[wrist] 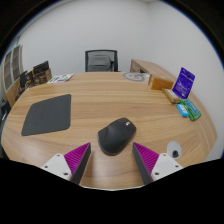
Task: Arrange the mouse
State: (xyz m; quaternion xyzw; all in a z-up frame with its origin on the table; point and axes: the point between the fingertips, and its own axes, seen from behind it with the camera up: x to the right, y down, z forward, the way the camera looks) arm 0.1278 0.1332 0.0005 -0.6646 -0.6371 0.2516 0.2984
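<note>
Item 1: black, rounded plastic computer mouse. Rests on its own on the bench, just ahead of the claw and roughly centred on the gap between the fingers, angled a little to the bench edge. Not yet held.

Item 2: dark grey rectangular fabric mouse mat. Lies flat to the left of the mouse, well apart from it; the likely destination, judging by the task.

Item 3: claw. Spread wide, gripping nothing; purple pads face inward, fingers short of the mouse flanks.

Item 4: light wooden oval bench. Carries all items.

Item 5: black office chair at the far side; purple upright card and a green flat packet to the right; dark items at the far left, too small to identify.

Handling note: step in hand appears to be the approach. Advance low and straight so both pads flank the mouse at its widest part, then squeeze evenly; the curved, smooth shell may slip or twist if pinched near the narrow end. Lift only slightly before carrying it left to the mat.
</note>
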